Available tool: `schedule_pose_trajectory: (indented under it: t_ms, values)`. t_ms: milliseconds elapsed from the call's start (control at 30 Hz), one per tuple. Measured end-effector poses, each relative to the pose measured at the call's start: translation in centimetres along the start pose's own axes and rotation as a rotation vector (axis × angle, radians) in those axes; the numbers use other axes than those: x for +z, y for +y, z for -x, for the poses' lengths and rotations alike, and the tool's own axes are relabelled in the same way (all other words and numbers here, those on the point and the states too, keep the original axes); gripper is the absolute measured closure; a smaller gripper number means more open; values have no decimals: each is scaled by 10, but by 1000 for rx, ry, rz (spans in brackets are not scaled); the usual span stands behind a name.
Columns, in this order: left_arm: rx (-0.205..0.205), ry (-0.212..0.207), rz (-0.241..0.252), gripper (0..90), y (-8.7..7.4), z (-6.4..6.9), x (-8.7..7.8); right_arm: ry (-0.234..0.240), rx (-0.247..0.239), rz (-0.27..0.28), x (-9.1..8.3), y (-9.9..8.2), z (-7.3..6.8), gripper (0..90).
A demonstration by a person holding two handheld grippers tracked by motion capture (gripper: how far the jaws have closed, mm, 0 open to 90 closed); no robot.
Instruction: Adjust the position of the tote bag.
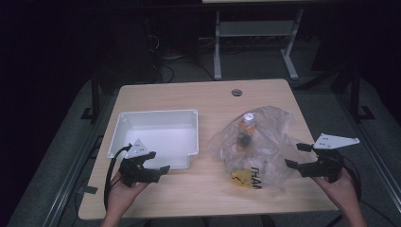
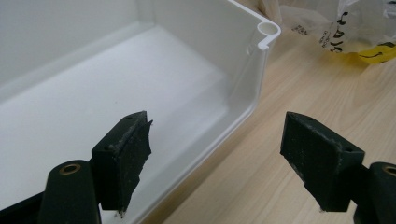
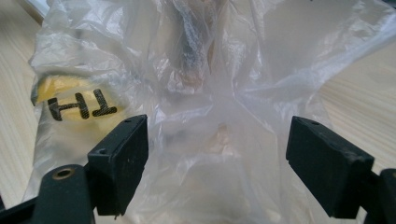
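A clear plastic bag with black lettering and a yellow patch lies on the right half of the wooden table; a bottle with a white cap stands inside it. My right gripper is open at the bag's right edge, and in the right gripper view the crumpled bag lies between and beyond its jaws. A white plastic tray sits left of centre. My left gripper is open, held over the tray's near right corner, and the tray wall runs between its jaws.
The bag's edge with its yellow patch shows beyond the tray's corner. A round cable hole sits near the table's far edge. Bare wood lies between tray and bag. White table legs stand on the dark floor behind.
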State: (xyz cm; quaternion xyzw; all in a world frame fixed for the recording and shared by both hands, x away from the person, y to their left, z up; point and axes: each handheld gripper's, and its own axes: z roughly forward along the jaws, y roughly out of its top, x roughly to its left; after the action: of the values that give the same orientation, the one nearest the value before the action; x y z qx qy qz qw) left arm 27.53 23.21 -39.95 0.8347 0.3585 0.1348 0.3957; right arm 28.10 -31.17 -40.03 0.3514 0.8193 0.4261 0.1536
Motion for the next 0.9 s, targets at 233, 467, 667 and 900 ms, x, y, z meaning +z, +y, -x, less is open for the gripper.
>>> schedule_pose_trajectory:
  t_ms: [233, 467, 667, 900]
  values:
    - [-2, -10, -8, 232, 0, 1, 2, 15, -40, -75, 22, 4, 2, 224]
    - [3, -17, -13, 231, 1, 2, 4, 0, -37, -76, 23, 9, 9, 257]
    - [6, -24, -21, 231, 1, 1, 5, -18, -20, -95, 20, 6, 18, 348]
    - [7, -28, -19, 232, 2, 3, 6, -15, -18, -123, 26, 3, 19, 589]
